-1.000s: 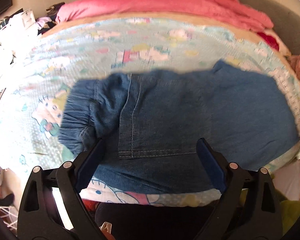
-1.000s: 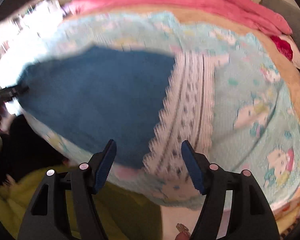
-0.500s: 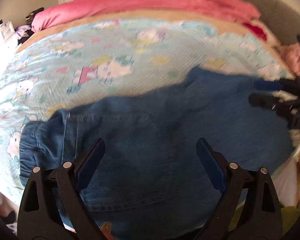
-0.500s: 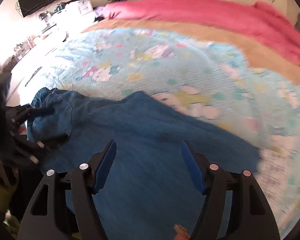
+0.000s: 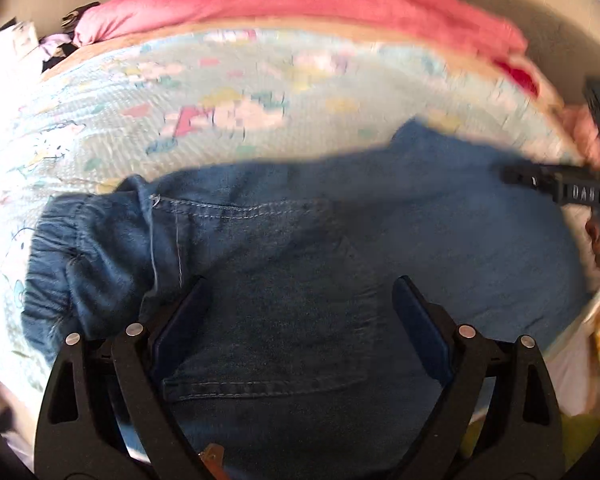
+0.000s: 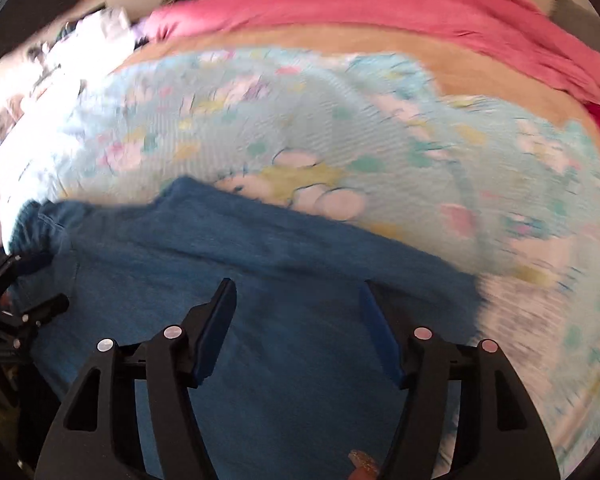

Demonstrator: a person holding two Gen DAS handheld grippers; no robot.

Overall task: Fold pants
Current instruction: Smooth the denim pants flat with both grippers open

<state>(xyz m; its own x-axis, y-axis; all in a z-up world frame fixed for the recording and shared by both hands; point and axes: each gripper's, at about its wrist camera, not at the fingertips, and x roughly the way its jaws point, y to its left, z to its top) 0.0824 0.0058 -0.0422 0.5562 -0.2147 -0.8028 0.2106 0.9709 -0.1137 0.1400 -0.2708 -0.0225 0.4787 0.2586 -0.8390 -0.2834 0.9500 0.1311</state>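
Blue denim pants (image 5: 308,248) lie flat across the near edge of a bed, elastic waistband (image 5: 60,264) at the left and a back pocket facing up. My left gripper (image 5: 300,292) is open and hovers just above the pocket area, holding nothing. In the right wrist view the pants (image 6: 260,280) stretch from left to the lower middle. My right gripper (image 6: 298,292) is open and empty over the leg part. The right gripper also shows at the right edge of the left wrist view (image 5: 556,188); the left one shows at the left edge of the right wrist view (image 6: 16,312).
The bed has a light blue cartoon-print cover (image 5: 228,92) with a lace edge (image 6: 540,320). A pink blanket (image 5: 300,0) and a tan sheet (image 6: 460,64) lie at the far side. Clutter (image 5: 16,40) stands at the far left. Yellow-green fabric (image 5: 580,440) is below the bed edge.
Both grippers have moved in over the pants from the bed's front edge, the right one swinging left from the lace edge. Both stay open. The pants lie as before.
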